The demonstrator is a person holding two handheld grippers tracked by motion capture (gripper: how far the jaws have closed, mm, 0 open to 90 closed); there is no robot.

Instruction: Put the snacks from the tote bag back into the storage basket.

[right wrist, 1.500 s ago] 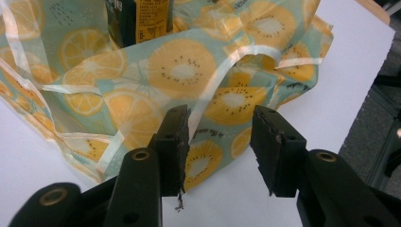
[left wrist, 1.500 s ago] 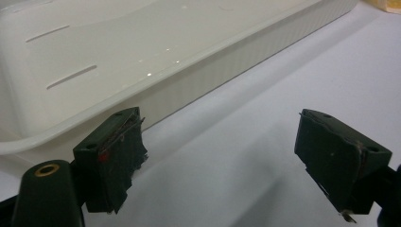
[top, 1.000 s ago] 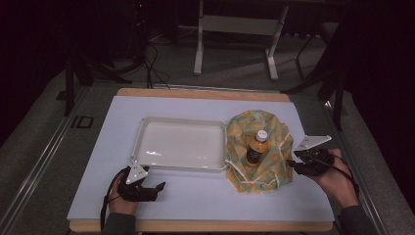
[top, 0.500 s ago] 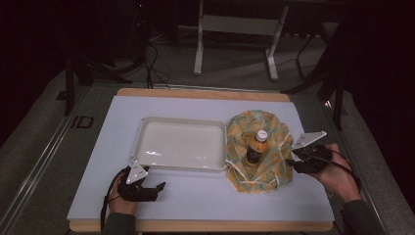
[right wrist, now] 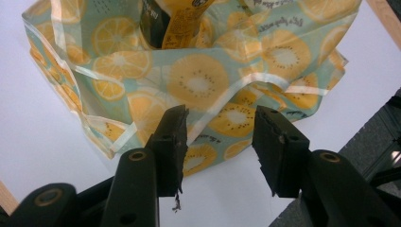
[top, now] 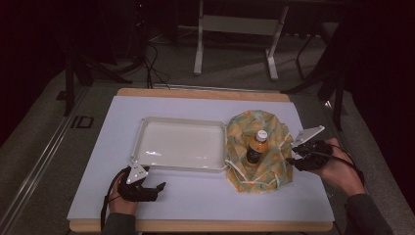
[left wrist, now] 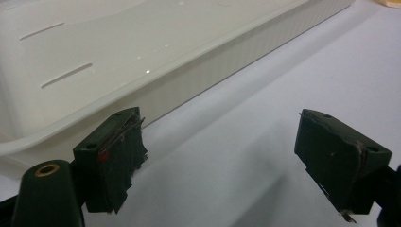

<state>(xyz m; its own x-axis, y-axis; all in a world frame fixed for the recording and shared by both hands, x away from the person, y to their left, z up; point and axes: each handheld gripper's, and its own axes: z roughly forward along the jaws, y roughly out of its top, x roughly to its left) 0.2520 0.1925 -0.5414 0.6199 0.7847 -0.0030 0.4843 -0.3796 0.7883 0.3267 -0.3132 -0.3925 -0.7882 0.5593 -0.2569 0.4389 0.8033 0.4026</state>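
Note:
A pale green cloth bag point(top: 266, 152) printed with citrus slices lies open at the right of the table. A dark bottle point(top: 255, 147) with an orange label and a white cap stands in it. My right gripper point(top: 292, 159) is at the bag's right edge, open. In the right gripper view its jaws point(right wrist: 220, 127) straddle the bag's near hem point(right wrist: 208, 90), with the bottle point(right wrist: 172, 23) beyond. A white tray point(top: 142, 142) sits mid-table. My left gripper point(top: 157, 188) rests open on the mat below the tray's near left corner, its fingers point(left wrist: 118, 142) wide apart beside the tray wall point(left wrist: 198, 80).
The white mat point(top: 205, 196) covers a wooden-edged table point(top: 195, 226). Beyond the far edge are a metal stand point(top: 235, 44) and cables on the dark floor point(top: 151, 63). Bare mat lies in front of the tray and between the two hands.
My right gripper has slid a little to the left, up to the bag's edge. The left gripper, tray, bag and bottle have stayed put.

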